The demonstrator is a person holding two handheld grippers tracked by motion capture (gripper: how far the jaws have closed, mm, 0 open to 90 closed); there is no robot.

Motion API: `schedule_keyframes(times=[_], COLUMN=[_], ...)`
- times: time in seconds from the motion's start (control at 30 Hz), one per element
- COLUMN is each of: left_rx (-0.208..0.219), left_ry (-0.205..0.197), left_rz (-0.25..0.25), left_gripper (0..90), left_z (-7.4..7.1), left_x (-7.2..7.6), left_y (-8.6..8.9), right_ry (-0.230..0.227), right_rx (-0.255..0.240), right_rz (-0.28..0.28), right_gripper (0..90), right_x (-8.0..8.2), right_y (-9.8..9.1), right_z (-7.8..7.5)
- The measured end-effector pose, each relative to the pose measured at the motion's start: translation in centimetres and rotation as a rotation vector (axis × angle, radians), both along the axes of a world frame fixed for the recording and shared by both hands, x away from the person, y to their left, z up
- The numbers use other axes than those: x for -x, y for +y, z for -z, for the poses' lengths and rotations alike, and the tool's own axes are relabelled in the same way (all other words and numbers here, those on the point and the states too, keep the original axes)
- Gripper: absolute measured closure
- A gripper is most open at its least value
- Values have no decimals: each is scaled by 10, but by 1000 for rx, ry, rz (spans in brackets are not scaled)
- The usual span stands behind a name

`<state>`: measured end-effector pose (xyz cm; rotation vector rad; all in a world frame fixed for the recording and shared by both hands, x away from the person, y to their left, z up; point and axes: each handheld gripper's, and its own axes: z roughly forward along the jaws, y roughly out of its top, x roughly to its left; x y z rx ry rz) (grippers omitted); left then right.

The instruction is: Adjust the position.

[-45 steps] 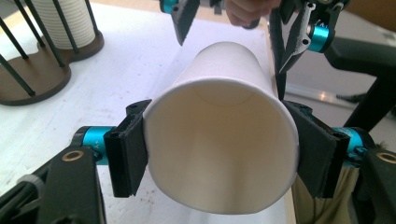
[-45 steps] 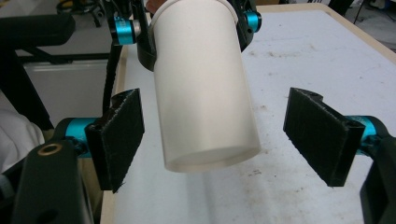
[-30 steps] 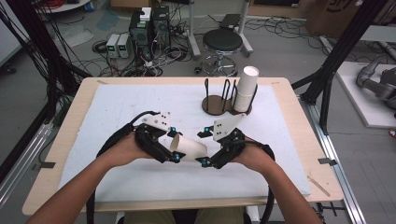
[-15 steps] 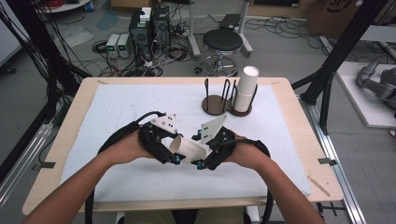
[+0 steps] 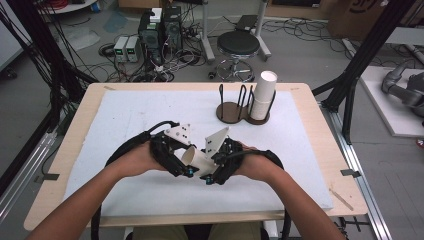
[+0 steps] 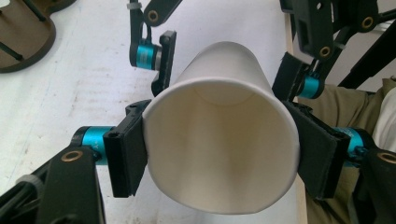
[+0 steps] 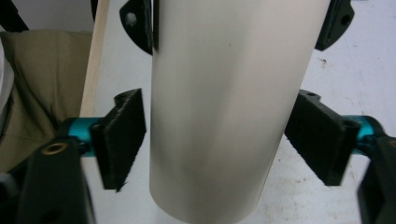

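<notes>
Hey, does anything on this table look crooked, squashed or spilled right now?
Nothing is spilled or damaged. The paper cup lies sideways in the air between both hand-held grippers, its rim still round. The cup stack stands upright in the wooden holder.

I see a wooden table (image 5: 307, 107) under a white mat (image 5: 125, 115); beyond my tongs (image 5: 200, 167), a brown cup rack (image 5: 232, 111) stands

no readable text, labels, numbers or signs anywhere
</notes>
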<state>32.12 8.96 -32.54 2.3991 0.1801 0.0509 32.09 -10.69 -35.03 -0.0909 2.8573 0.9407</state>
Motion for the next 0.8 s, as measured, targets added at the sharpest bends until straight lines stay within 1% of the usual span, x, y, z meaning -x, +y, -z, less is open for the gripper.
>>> schedule_keyframes(times=[0.07, 0.23, 0.43, 0.57, 0.8], left_rx=[0, -7, -16, -19, -7], left_ry=[0, 0, -6, -1, -3], left_rz=[-1, -1, -2, -9, -13], left_gripper=[281, 281, 281, 279, 279], left_z=[1, 2, 2, 3, 4], left_x=[0, 0, 1, 2, 2], left_y=[-1, -3, -4, -5, -6], right_ry=[5, 4, 4, 19, 30], right_rx=[8, 22, 29, 34, 38], right_rz=[-1, 0, 3, 13, 37], right_gripper=[251, 300, 309, 321, 346], right_x=[0, 0, 0, 0, 2], right_y=[2, 4, 6, 7, 7], right_z=[1, 3, 4, 6, 7])
